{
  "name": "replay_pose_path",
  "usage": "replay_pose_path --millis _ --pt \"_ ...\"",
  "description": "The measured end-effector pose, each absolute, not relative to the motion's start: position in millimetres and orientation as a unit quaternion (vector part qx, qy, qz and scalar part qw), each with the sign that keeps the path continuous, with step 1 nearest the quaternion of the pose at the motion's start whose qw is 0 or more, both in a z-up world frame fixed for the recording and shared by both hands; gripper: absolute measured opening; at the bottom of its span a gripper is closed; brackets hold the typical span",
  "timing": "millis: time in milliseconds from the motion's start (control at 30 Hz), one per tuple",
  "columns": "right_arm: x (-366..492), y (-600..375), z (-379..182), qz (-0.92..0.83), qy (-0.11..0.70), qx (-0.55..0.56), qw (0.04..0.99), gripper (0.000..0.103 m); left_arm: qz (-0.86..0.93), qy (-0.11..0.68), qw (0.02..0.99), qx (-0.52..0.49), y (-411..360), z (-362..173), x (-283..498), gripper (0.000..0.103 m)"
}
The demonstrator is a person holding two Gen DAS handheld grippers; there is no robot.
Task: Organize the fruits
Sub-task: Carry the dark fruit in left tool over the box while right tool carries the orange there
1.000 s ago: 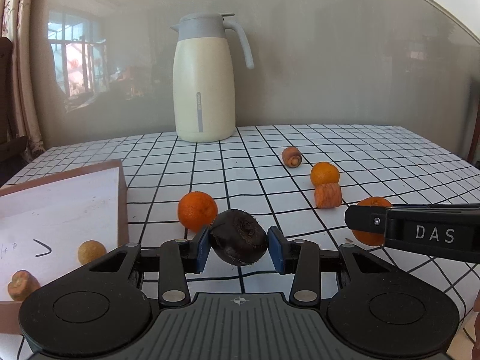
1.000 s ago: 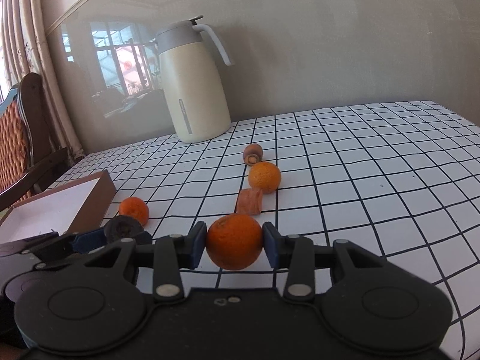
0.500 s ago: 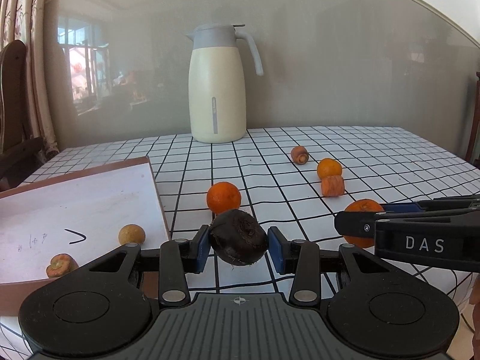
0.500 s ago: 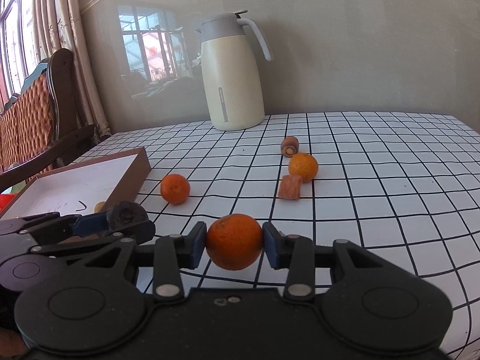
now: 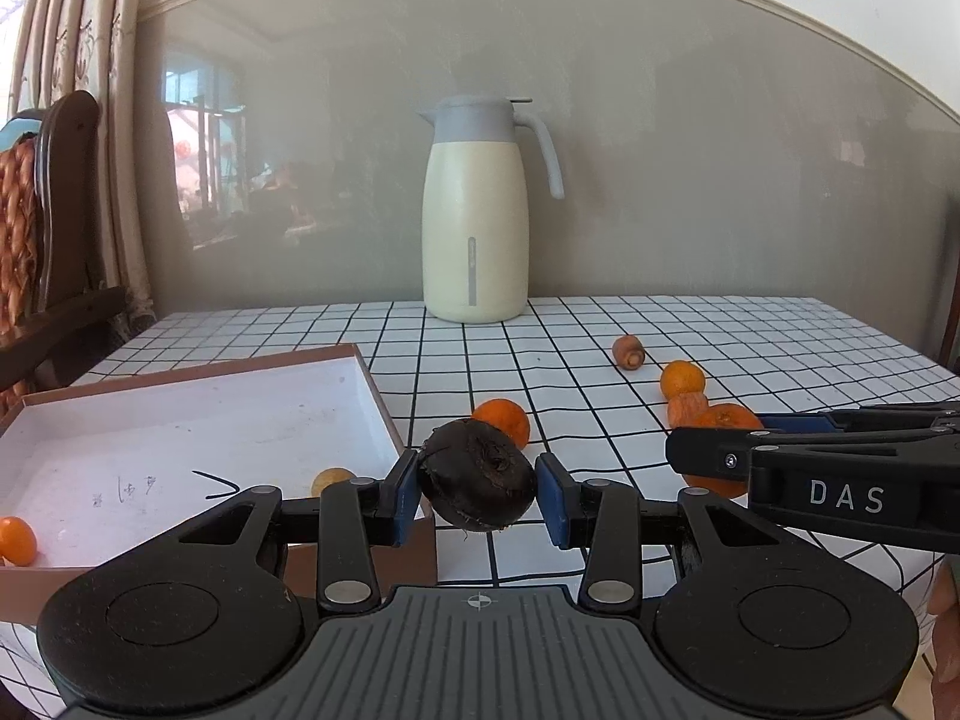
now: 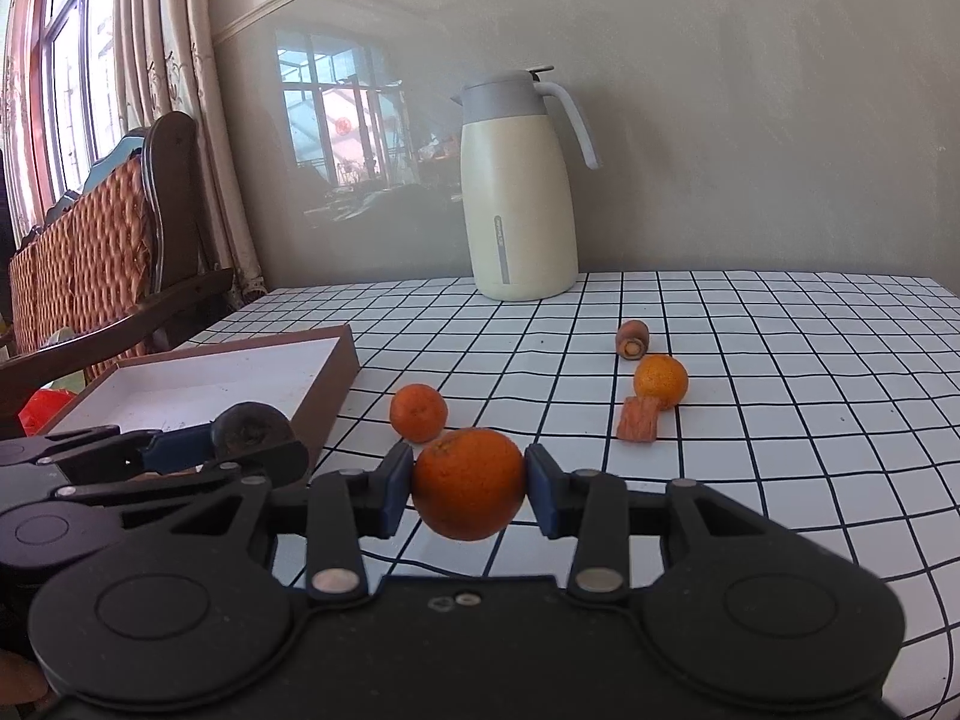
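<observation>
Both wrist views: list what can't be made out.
- Left wrist: the box floor's near right part, hidden by the left gripper and dark round fruit.
- Left wrist: handwriting in the box, too small.
- Right wrist: box contents, hidden by its near wall.

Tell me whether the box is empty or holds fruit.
Not empty. The box holds a small orange fruit at its near left corner and a yellowish one by its right wall; most of its white floor is bare.

we are in a home dining room: a table under a checked cloth, a cream thermos jug by the wall, a carved wooden chair with woven back, patterned curtains at the window.
</observation>
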State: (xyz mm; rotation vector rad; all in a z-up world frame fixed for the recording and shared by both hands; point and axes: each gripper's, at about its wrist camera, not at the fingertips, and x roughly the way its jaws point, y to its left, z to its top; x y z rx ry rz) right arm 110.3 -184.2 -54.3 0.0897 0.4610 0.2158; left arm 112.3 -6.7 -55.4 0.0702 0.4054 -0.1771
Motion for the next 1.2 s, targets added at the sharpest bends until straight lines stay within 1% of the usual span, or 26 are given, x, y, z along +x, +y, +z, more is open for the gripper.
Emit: replay_pose_path --millis 733,1200 --pt "115.5 -161.6 -50.9 0.129 0.214 0.045 0.967 0.032 -0.061 0.183 0.981 0.018 15.1 -52.2 109.2 0.041" --pt "116.9 -137.9 -38.4 0.161 0.172 0.05 0.971 0.032 -0.02 0.153 0.988 0.002 48.9 -43.1 101.4 0.041"
